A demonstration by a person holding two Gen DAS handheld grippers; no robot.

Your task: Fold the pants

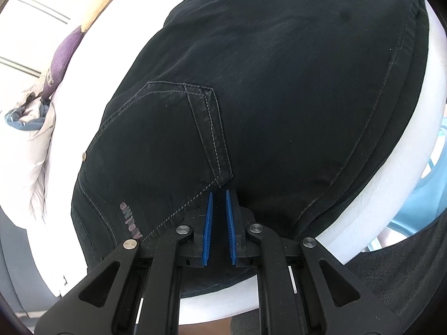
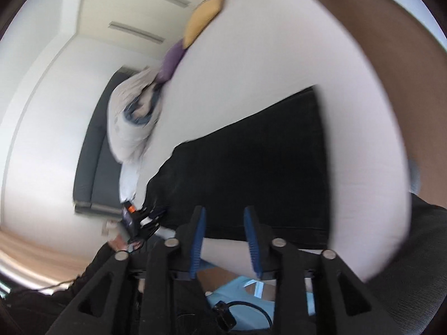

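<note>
Dark denim pants (image 1: 279, 83) lie flat on a white bed (image 1: 405, 167); a back pocket with grey stitching faces up in the left wrist view. My left gripper (image 1: 219, 193) is shut on the pants at the near edge, just below the pocket corner, with dark cloth between its blue pads. In the blurred right wrist view the pants (image 2: 251, 173) form a dark rectangle on the bed. My right gripper (image 2: 225, 210) hovers at their near edge, open, with nothing between its fingers. The left gripper (image 2: 152, 213) shows at the pants' left corner.
A crumpled pale quilt (image 2: 131, 122), a purple pillow (image 2: 171, 61) and a yellow pillow (image 2: 204, 16) lie along the bed's far left side. A dark bed frame (image 2: 95, 153) runs beside them. A light blue object (image 2: 240, 287) sits below the bed's near edge.
</note>
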